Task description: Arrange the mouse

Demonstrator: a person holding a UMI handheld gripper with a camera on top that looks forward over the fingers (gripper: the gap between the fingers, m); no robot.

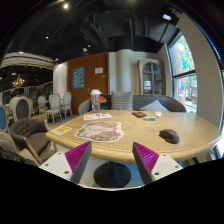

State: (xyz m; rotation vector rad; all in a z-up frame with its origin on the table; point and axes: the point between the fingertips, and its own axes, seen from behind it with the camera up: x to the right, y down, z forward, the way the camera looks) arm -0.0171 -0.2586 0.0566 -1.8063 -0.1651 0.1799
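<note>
A dark mouse (pixel 169 136) lies on the round light wooden table (pixel 140 136), toward its right side. A patterned mouse mat (pixel 100 131) lies left of the table's middle. My gripper (pixel 112 160) is open and empty, well back from the table's near edge. Its two magenta pads (pixel 77 157) stand wide apart. The table's black pedestal base (pixel 112 174) shows between the fingers, below the tabletop.
A sheet of paper (pixel 97 116), a white bottle (pixel 95 100) and small items (pixel 148 117) lie at the table's far side. Grey armchairs (pixel 28 134) stand at the left, a sofa (pixel 155 102) behind. A window (pixel 184 72) is at the right.
</note>
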